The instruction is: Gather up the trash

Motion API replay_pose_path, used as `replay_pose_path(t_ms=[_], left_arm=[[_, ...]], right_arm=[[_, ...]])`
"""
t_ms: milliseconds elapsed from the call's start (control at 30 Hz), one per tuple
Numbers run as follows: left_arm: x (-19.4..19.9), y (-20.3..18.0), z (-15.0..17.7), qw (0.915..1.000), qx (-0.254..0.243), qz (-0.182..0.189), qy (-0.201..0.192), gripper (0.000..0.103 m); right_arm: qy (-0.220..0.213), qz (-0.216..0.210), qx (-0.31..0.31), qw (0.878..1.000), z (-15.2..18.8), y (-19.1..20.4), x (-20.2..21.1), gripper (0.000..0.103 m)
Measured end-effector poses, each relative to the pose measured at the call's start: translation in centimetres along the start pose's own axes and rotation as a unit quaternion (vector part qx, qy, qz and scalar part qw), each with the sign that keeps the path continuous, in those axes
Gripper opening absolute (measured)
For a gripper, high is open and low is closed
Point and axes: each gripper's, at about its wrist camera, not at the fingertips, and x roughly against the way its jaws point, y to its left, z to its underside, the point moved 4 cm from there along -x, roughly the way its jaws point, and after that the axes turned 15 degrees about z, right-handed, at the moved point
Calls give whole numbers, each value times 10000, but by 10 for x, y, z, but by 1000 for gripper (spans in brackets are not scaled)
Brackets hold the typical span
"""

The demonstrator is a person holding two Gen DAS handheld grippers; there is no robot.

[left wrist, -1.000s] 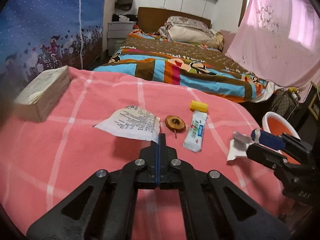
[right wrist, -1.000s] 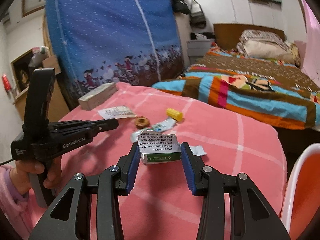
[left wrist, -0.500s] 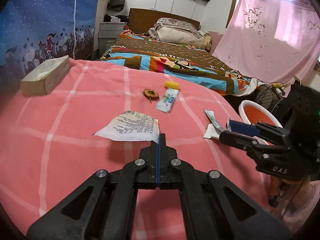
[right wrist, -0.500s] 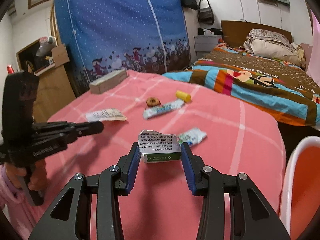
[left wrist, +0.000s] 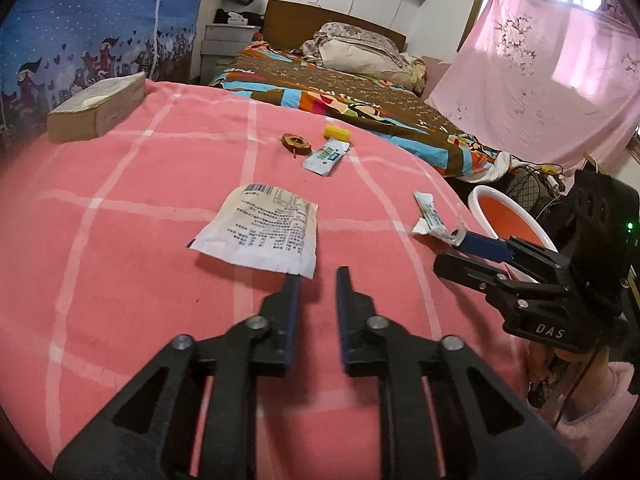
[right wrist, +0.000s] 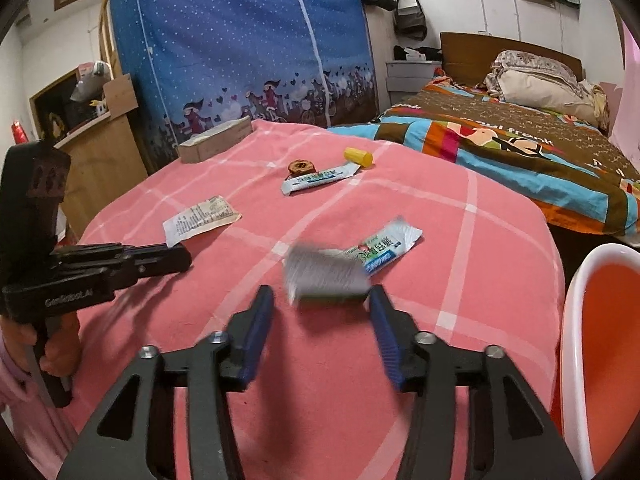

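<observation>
Right gripper point(right wrist: 321, 307) jaws just opened, blurred carton point(right wrist: 326, 278) loose between. Left gripper point(left wrist: 317, 288) just opened, empty, receipt point(left wrist: 262, 234) just ahead: advance low, pinch near edge.

Both cams are wrist fisheyes, looking forward along the fingers and pitched down at the pink checked cloth point(left wrist: 120, 184), close above it.

Left wrist view: sits at the near edge, faces across toward the bed point(left wrist: 360, 92) and the pink curtain point(left wrist: 552, 92); catches the right gripper point(left wrist: 460, 240) at its right edge.

Right wrist view: sits further right, next to the orange bin point(right wrist: 608, 344), angled toward the blue wardrobe point(right wrist: 240, 40); left gripper point(right wrist: 180, 256) at its left edge.

Shared: cloth, receipt point(left wrist: 264, 232), yellow cap point(right wrist: 358, 157), book point(right wrist: 216, 142), bed.
</observation>
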Motion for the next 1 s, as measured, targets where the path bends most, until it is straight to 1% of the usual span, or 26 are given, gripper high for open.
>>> replay_pose_path(t_ms=[67, 100, 167, 200, 267, 333, 367, 433, 500, 567, 600, 633, 833, 900, 967, 1000], left_arm=[[4, 1, 1, 9998, -4, -172, -68, 34], [7, 3, 2, 9996, 10, -257, -104, 36], [12, 9, 2, 9989, 76, -423, -201, 46], [15, 13, 1, 9983, 113, -496, -266, 48], [18, 19, -2, 9978, 159, -558, -332, 52], [22, 26, -7, 9971, 229, -605, -393, 55], [22, 29, -9, 9971, 234, -601, -414, 59], [20, 33, -11, 9976, 211, -577, -328, 64], [16, 37, -13, 9981, 224, -524, -225, 64], [14, 41, -13, 9984, 302, -452, -169, 64], [13, 41, -12, 9984, 324, -431, -155, 64], [12, 42, -12, 9985, 334, -415, -143, 64], [9, 35, -14, 9993, 185, -311, -69, 65], [4, 33, -15, 9995, 117, -309, 17, 67], [1, 31, -16, 9995, 65, -304, 61, 74], [0, 30, -17, 9995, 23, -306, 83, 75]], right_arm=[[-6, 61, 31, 10000, -1, 2, -2, 55], [12, 84, 27, 10000, -2, 2, -5, 56], [27, 77, -58, 10000, -5, 1, -8, 57], [28, 33, -139, 9999, -7, 0, -9, 57], [38, -114, -274, 9996, -10, 1, -12, 57], [29, -187, -256, 9995, -13, 5, -15, 57], [18, -205, -225, 9995, -15, 7, -15, 56], [2, -271, -135, 9995, -17, 15, -16, 56], [4, -323, -34, 9995, -19, 21, -18, 54], [8, -302, 40, 9995, -20, 24, -18, 45], [2, -289, 54, 9996, -20, 24, -18, 43], [-9, -261, 62, 9996, -20, 24, -17, 36], [-160, -241, 169, 9994, -19, 23, -6, 34], [-230, -201, 236, 9993, -19, 23, 1, 34], [-290, -177, 240, 9991, -19, 19, 7, 34], [-304, -203, 203, 9991, -19, 16, 10, 34]])
